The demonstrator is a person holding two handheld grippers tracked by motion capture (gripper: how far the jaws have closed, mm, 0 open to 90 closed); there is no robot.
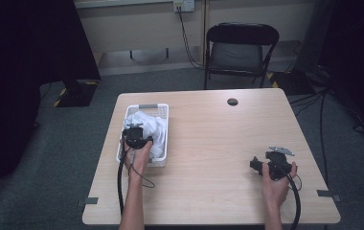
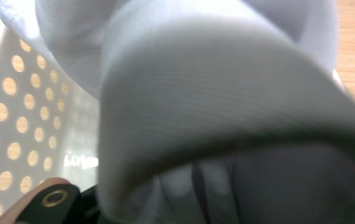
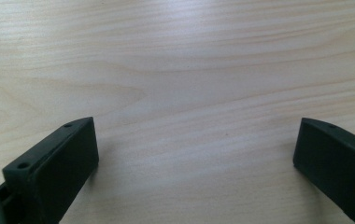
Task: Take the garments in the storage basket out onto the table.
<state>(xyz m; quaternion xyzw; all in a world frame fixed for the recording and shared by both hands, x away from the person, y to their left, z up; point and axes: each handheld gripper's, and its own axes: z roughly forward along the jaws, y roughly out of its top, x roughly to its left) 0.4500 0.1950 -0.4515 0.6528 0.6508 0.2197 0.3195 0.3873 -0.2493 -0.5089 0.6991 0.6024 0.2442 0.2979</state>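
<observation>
Left gripper (image 1: 137, 139): held over the near end of the white basket (image 1: 164, 111), pressed into the white cloth (image 1: 146, 125); how far the jaws are parted, and whether cloth is pinched between them, cannot be told, since the fabric covers them in the left gripper view.
Right gripper (image 3: 194, 163): rested low over bare table (image 1: 209, 143) at the near right, jaws spread wide, nothing held.
Cloth location: heaped in the basket on the left side of the table, spilling above the rim.
Risk, thin grip: if only a loose fold is caught, the cloth may slip free when lifted.
Risk, basket: the light basket could be dragged or tipped if fabric snags on its perforated wall (image 2: 21, 116).
Materials: cloth soft, finely ribbed, rounded folds; basket rigid plastic with round holes; table pale wood grain, smooth.
</observation>
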